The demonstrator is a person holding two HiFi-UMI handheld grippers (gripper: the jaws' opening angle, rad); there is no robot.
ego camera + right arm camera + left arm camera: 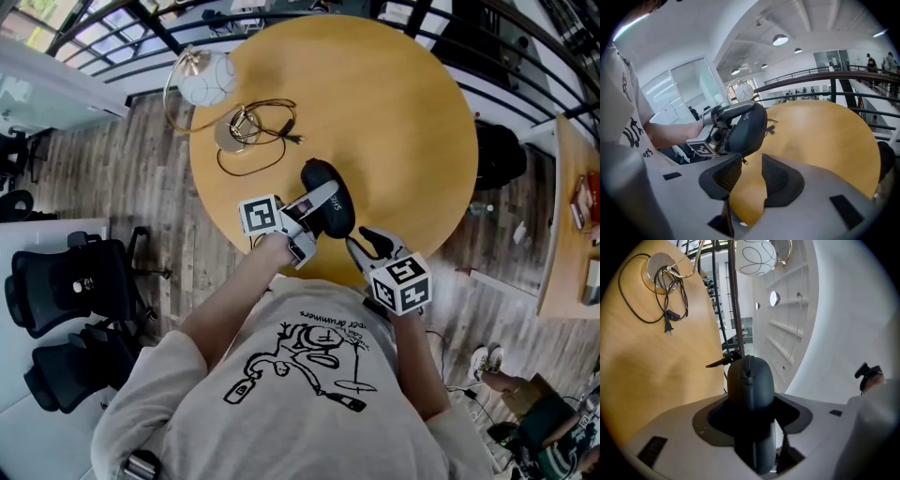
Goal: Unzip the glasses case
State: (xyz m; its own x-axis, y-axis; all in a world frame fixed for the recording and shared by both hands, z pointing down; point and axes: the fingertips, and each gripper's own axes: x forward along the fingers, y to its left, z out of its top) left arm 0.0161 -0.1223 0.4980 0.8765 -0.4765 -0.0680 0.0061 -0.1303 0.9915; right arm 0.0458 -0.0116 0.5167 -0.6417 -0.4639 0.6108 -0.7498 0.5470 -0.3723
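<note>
**Left claw grips the case, zip not yet started**

Left claw (316,201) is clamped on the glasses case (746,125), its pads pressing the dark shell from both sides near one end. The case is held clear of the tabletop (394,122), above its near edge, close to the person's body. In the left gripper view the free end of the case points away, and the zip (748,367) runs up its middle as one closed seam with no gap showing.

Right claw (750,164) is narrowed to a slim gap and holds nothing; only bare tabletop shows between its pads. It sits just below the case. A small zip pull (743,161) dangles from the case's underside right beside the tip of one pad, though contact cannot be confirmed.

By this reading, the pick-up and steadying are done and the unzipping itself has not begun. What is left is to catch the pull in the right claw and draw it along the seam round the case while the left claw holds firm.
</note>
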